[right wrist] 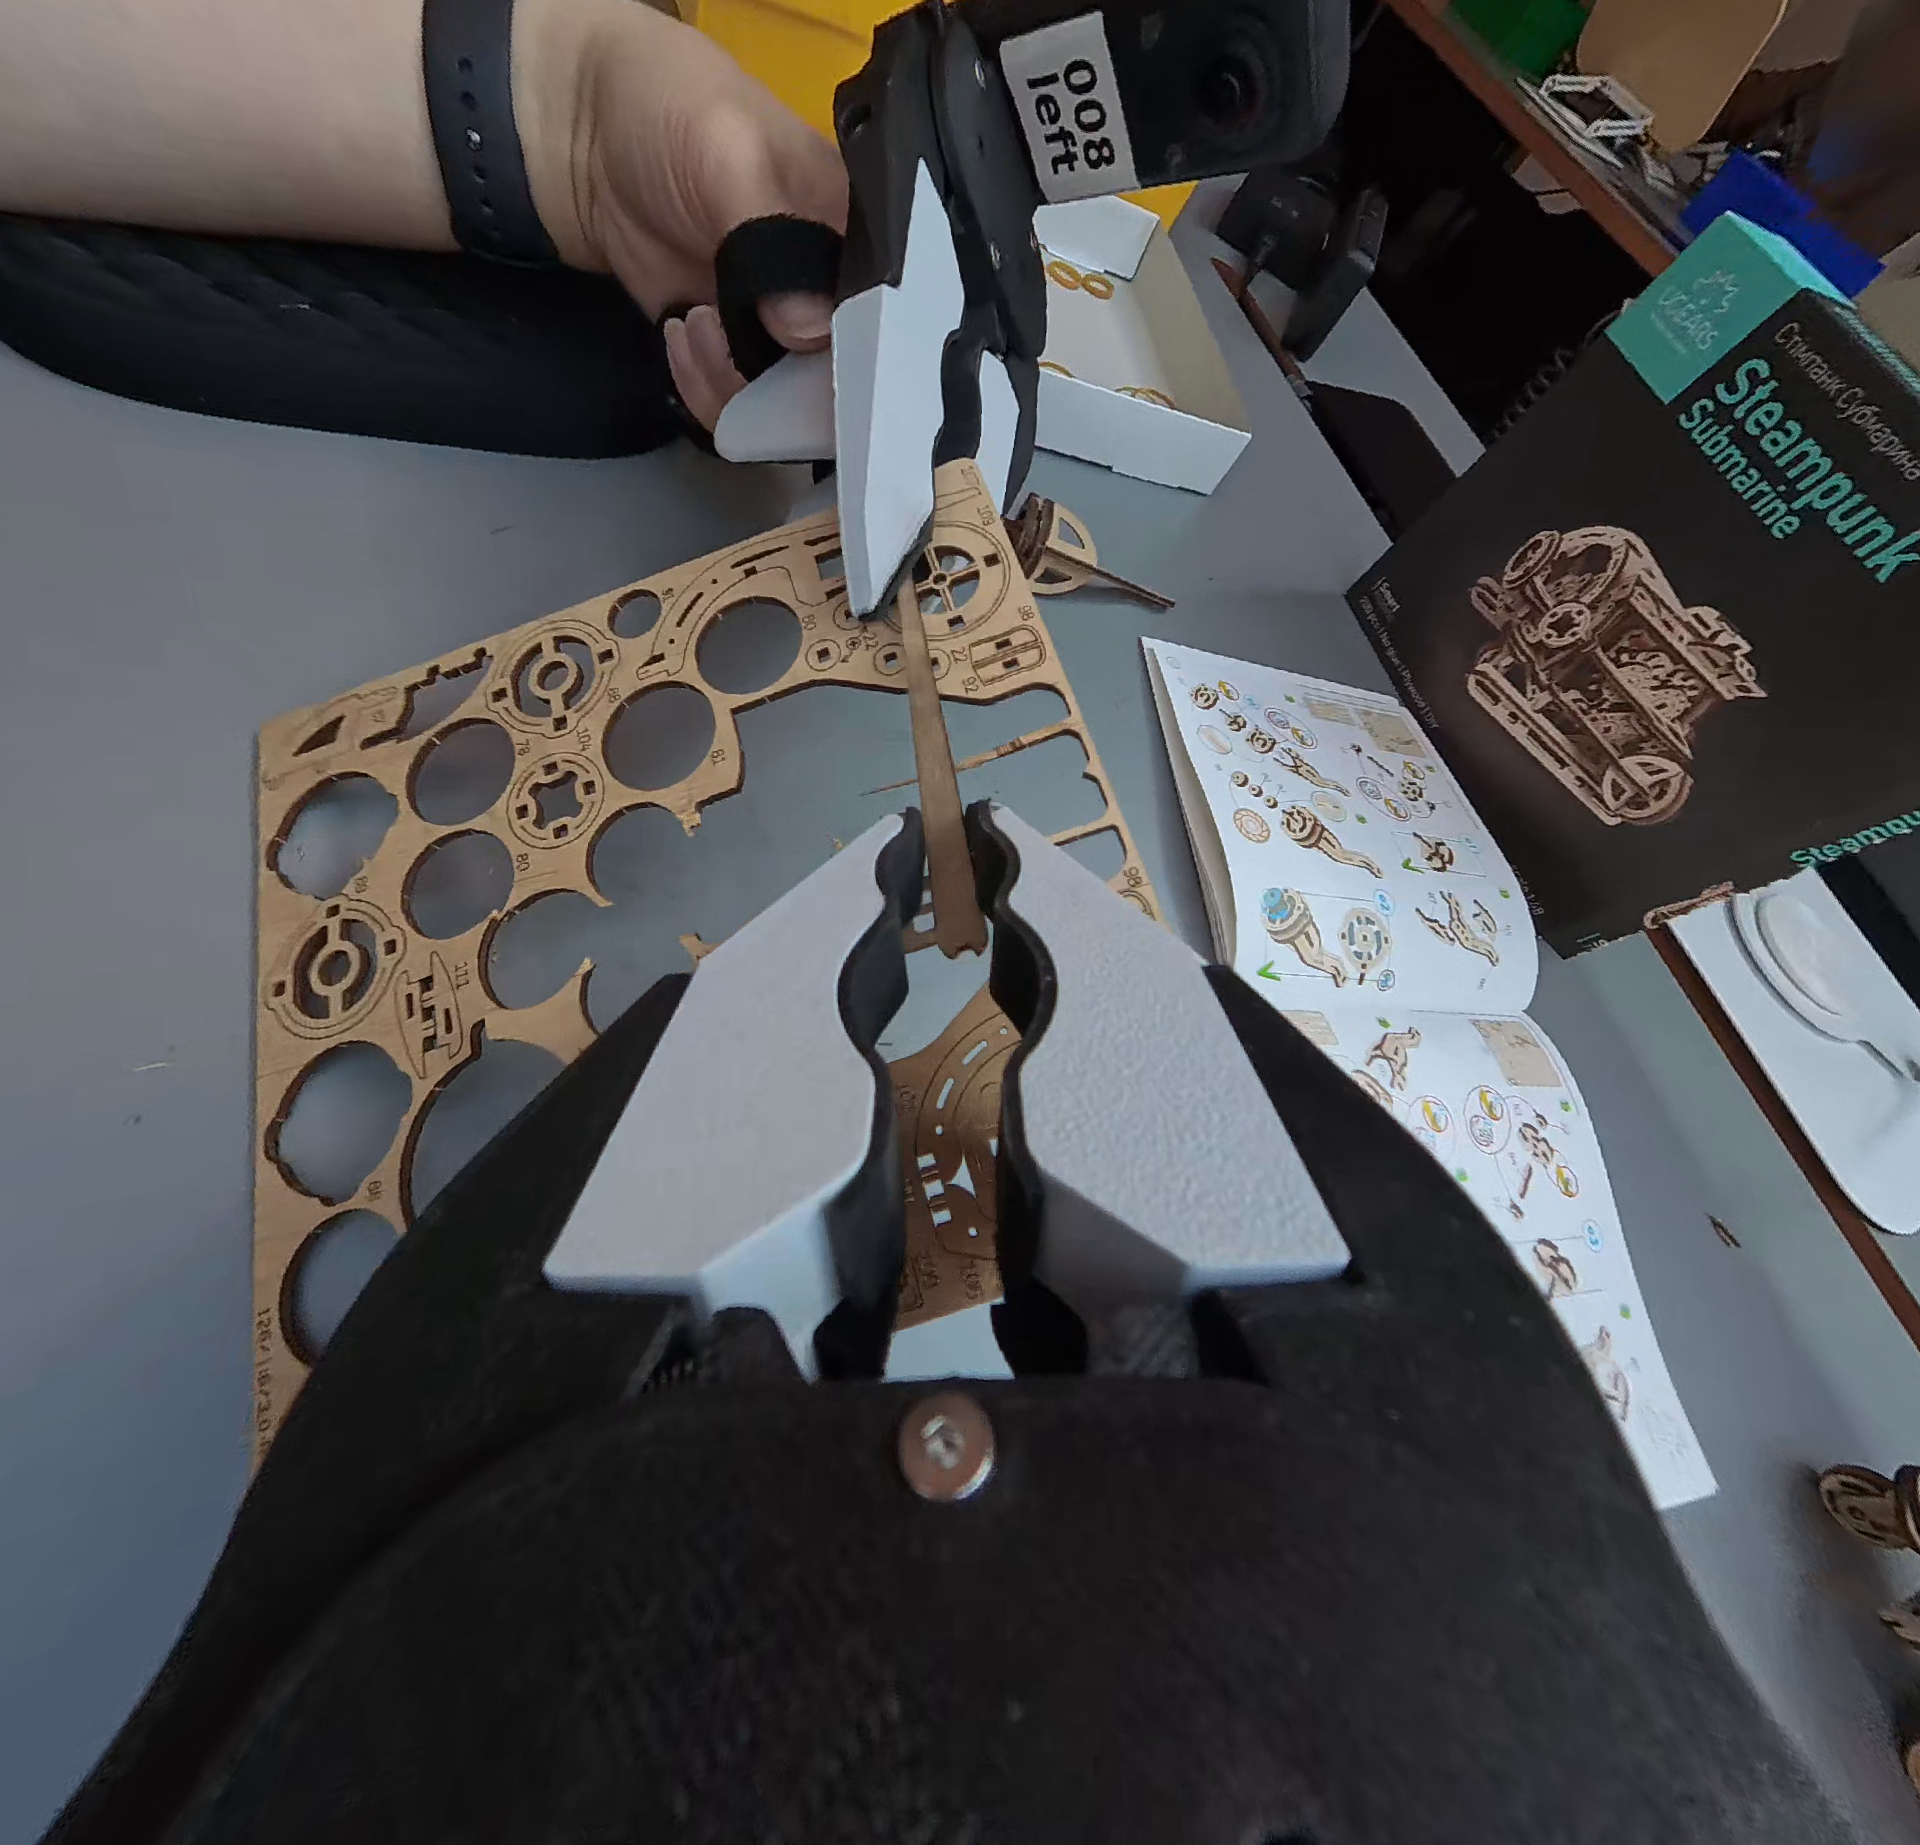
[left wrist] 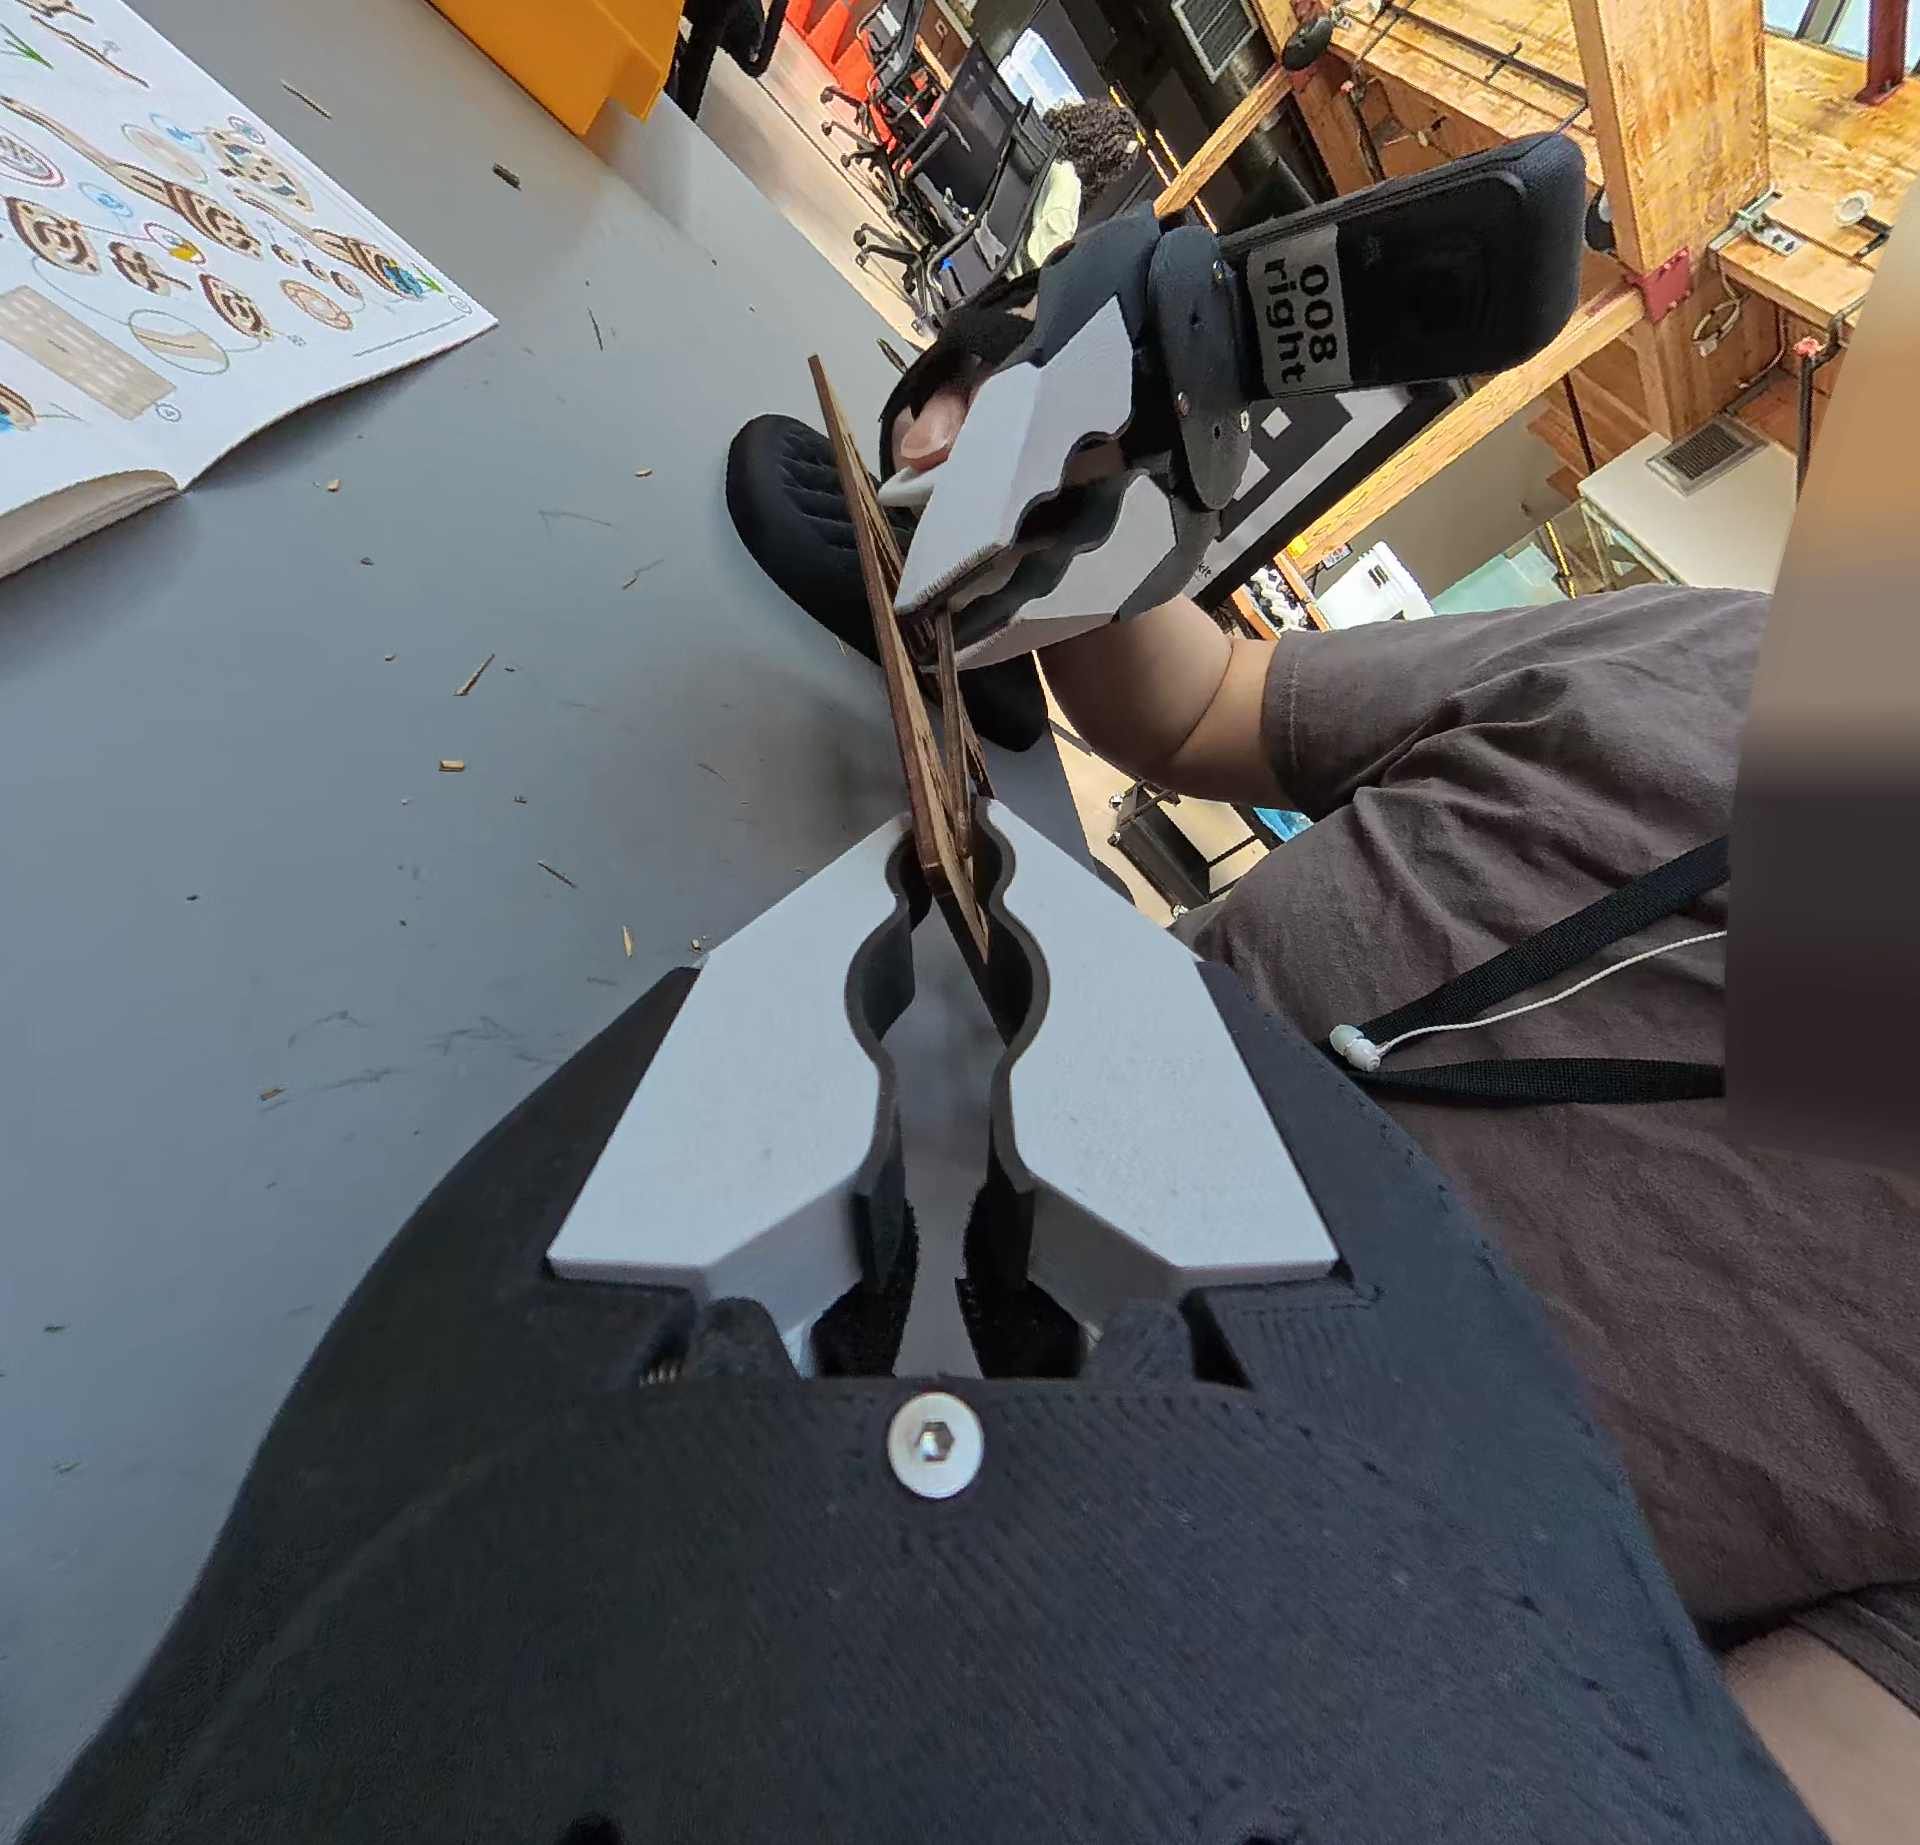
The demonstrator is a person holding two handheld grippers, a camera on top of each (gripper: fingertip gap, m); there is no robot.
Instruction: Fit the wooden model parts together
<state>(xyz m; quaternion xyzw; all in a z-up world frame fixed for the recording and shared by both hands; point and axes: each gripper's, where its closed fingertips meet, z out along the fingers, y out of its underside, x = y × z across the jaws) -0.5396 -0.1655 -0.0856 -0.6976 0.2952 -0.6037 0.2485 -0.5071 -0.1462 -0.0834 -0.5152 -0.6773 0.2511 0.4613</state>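
Evidently both tools share one piece. Starting at the left, the punched-out plywood sheet [right wrist: 499,922] lies flat on the grey table [right wrist: 125,756], spent of most parts. Above it, the left hand-held gripper [right wrist: 894,590] pinches the far end of a thin wooden part [right wrist: 940,756], jaws nearly closed on it, while the right hand-held gripper [right wrist: 943,824] clamps the near end just as tightly, probably to steady it edge-on for slotting. Farther right, the instruction booklet [right wrist: 1351,860] lies open for reference.

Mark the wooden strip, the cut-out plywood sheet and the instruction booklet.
wooden strip [right wrist: 940,756]: right wrist view, mid-length between both tongs.
cut-out plywood sheet [right wrist: 499,746]: right wrist view, solid web between holes.
instruction booklet [right wrist: 1340,808]: right wrist view, upper open page.
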